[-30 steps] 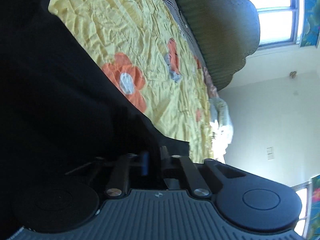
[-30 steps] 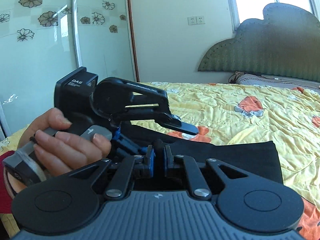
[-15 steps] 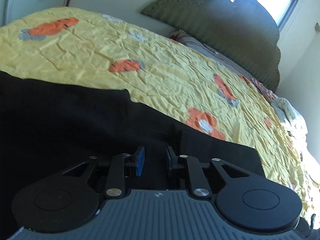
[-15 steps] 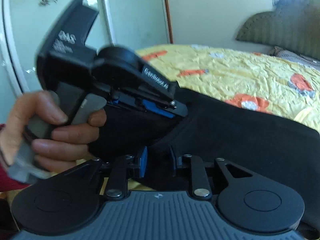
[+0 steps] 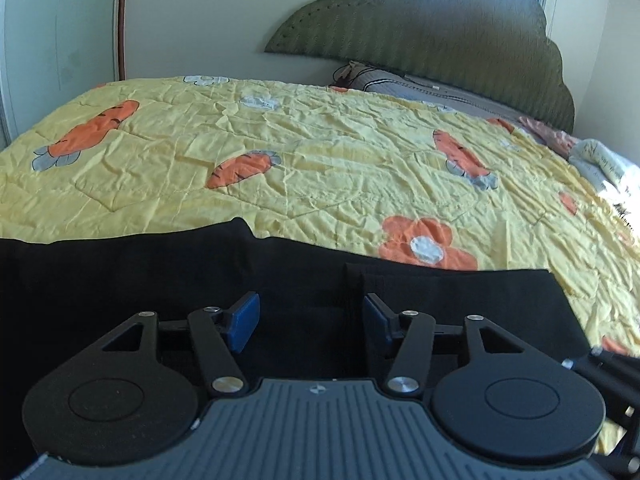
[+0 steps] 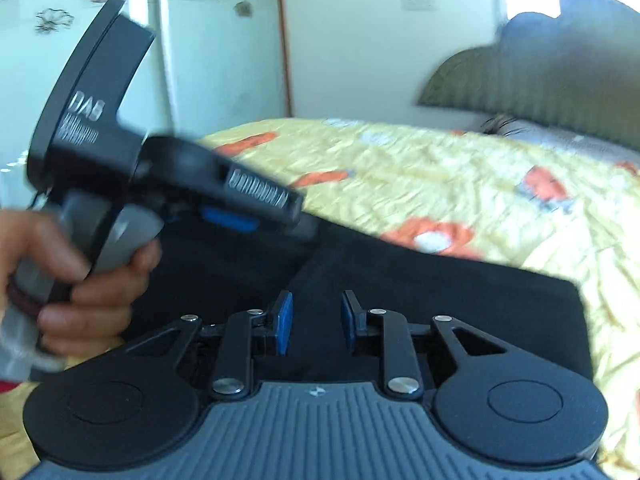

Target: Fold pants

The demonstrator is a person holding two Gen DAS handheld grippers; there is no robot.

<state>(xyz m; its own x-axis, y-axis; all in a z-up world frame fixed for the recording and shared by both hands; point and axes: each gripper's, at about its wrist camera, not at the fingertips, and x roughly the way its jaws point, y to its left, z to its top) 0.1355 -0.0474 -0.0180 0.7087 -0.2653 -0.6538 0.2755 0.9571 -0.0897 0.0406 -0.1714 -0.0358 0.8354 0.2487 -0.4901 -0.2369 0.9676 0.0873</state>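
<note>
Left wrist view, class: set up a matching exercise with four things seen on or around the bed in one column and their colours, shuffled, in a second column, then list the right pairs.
Things:
1. pants
2. quilt
3. headboard
4. finger pads

Colours:
A. blue
B. yellow with orange carrots and flowers
C. black
D. dark green

Pairs: 1-C, 2-B, 3-D, 4-A

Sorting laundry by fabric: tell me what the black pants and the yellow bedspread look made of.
Black pants: matte, soft woven or knit cloth, probably cotton blend; lies flat with no sheen, weave too dark to read.
Yellow carrot-and-flower bedspread: thin, quilted cotton-like fabric; fine crinkles and stitched lines show, finish dull.
</note>
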